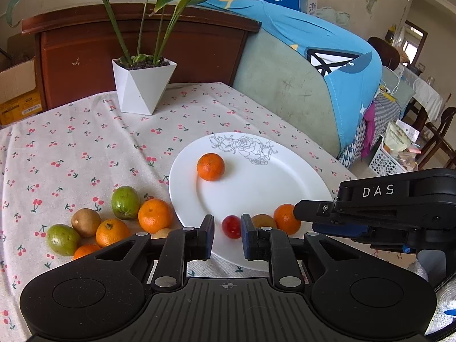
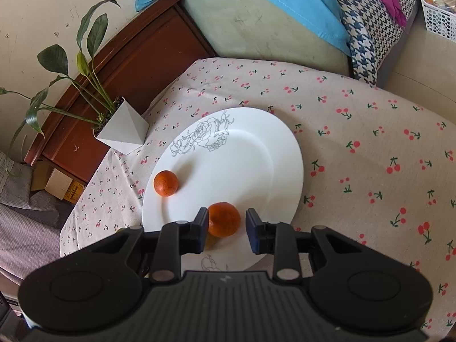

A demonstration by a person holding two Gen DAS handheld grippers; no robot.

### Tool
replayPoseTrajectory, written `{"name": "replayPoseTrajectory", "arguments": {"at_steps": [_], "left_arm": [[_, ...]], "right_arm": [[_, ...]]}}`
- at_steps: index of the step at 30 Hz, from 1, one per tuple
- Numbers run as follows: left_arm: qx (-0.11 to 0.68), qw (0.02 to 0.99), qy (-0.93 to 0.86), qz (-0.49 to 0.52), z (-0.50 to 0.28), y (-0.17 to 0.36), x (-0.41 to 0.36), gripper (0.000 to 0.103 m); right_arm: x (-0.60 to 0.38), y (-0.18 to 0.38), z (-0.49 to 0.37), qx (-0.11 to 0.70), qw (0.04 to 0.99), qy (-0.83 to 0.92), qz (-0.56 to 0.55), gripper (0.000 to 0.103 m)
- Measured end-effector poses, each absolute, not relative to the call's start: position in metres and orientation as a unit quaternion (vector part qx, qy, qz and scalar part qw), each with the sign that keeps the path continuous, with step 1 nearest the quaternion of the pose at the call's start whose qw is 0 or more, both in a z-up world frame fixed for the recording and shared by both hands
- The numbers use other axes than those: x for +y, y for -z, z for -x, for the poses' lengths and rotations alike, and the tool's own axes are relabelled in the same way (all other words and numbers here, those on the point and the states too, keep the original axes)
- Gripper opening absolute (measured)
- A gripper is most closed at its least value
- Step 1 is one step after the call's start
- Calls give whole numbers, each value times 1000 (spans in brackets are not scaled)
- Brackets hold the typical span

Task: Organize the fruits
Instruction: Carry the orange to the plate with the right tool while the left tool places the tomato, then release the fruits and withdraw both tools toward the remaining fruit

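A white plate [image 1: 256, 188] with a rose drawing lies on the cherry-print cloth. On it sit a tangerine [image 1: 211, 167], a small red fruit [image 1: 231, 227], a kiwi [image 1: 263, 221] and another tangerine [image 1: 286, 218]. My left gripper [image 1: 227, 236] is open, its jaws on either side of the red fruit without closing on it. My right gripper [image 2: 226, 229] is open over the plate [image 2: 256, 154], with a tangerine [image 2: 223, 219] between its fingers; a second tangerine [image 2: 166, 183] lies farther left. The right gripper's body [image 1: 384, 208] shows in the left wrist view.
Left of the plate lies a heap of fruit: two green ones [image 1: 125, 202] [image 1: 62, 239], kiwis [image 1: 85, 222], tangerines [image 1: 155, 216] [image 1: 112, 232]. A white plant pot [image 1: 142, 85] stands at the table's back. A sofa [image 1: 285, 85] borders the table's right side.
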State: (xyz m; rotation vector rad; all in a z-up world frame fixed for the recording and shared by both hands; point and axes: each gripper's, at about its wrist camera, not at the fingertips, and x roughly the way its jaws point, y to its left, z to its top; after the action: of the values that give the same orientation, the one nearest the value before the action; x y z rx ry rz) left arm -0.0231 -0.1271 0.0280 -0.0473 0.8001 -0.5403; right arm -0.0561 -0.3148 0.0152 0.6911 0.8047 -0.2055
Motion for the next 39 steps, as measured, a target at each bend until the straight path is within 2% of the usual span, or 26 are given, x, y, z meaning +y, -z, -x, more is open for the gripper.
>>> {"name": "replayPoseTrajectory", "arguments": {"at_steps": [6,21,22,24,29,33,39], "left_arm": [[396,884,246,34,23,-31,-117,32],[411,889,192,62,19,-49,-64,34],[410,890,188,62,20,-51,-59,36],[406,894,177,59,22,-54,-53,50],[406,898,154,72,26,-58,-28,53],[407,899,138,88,29,-58,-7,63],[402,904,119,79,30,-55,11,63]], "right_arm": [[-307,-21,55,381,867,88,-310,31],[-278,-34,52,374,886,26,-273,33],[-275,-35,52,373,887,19,-270,33],[-268,-37,52,372,891,6,-262,33],[-254,-36,52,376,891,-27,-253,33],[-239,-34,53,382,893,-52,-232,33],[-221,-27,51,394,891,-80,-212,33]]}}
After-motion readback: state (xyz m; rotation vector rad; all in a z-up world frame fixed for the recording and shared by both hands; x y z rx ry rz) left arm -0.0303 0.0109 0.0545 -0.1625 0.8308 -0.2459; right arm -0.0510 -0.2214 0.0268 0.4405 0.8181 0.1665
